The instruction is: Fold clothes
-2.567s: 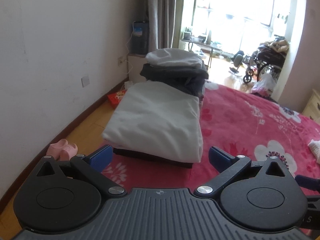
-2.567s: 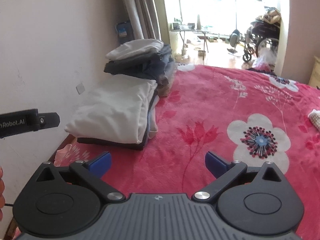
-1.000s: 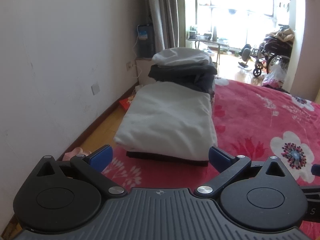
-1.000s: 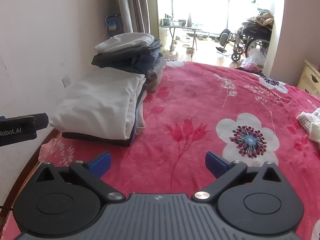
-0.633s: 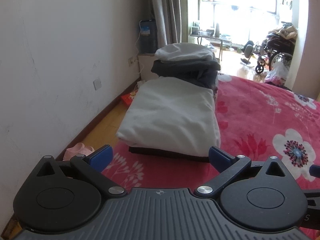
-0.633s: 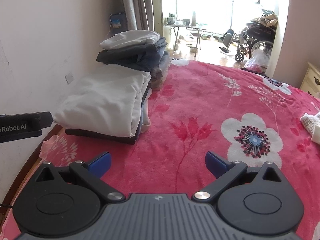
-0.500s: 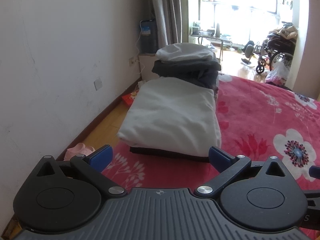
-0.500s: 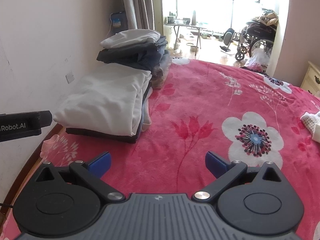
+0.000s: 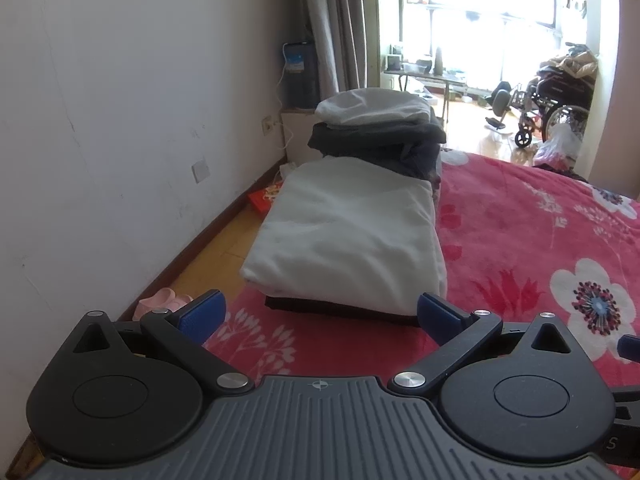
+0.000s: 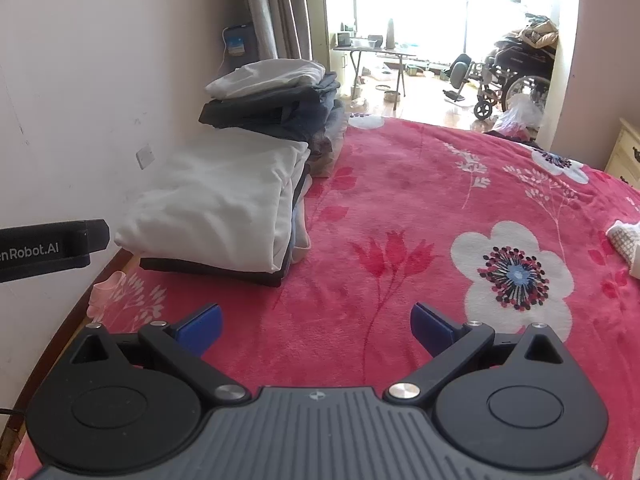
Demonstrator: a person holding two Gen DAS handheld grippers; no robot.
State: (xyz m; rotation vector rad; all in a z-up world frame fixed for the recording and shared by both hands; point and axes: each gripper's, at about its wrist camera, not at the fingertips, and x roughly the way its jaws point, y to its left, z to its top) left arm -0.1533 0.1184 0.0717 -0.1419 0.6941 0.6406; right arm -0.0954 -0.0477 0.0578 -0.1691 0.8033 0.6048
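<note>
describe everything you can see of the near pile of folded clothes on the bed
The near pile of folded clothes lies flat at the bed's left edge, beside the wall. A large, soft-looking white piece, lightly creased, covers the top; a dark piece shows at the bottom, with thin pale layers between on the right side. It rests on the red flowered blanket, and a taller pile stands just behind it. Neither tongs touch it.

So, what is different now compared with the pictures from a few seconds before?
Only the view shifted a little: both tools drew slightly back and turned, so the near white folded pile sits a bit differently in frame. Nothing was gripped or released. The left tool and right tool stay open and empty, and both clothes piles and the red blanket are unchanged.
</note>
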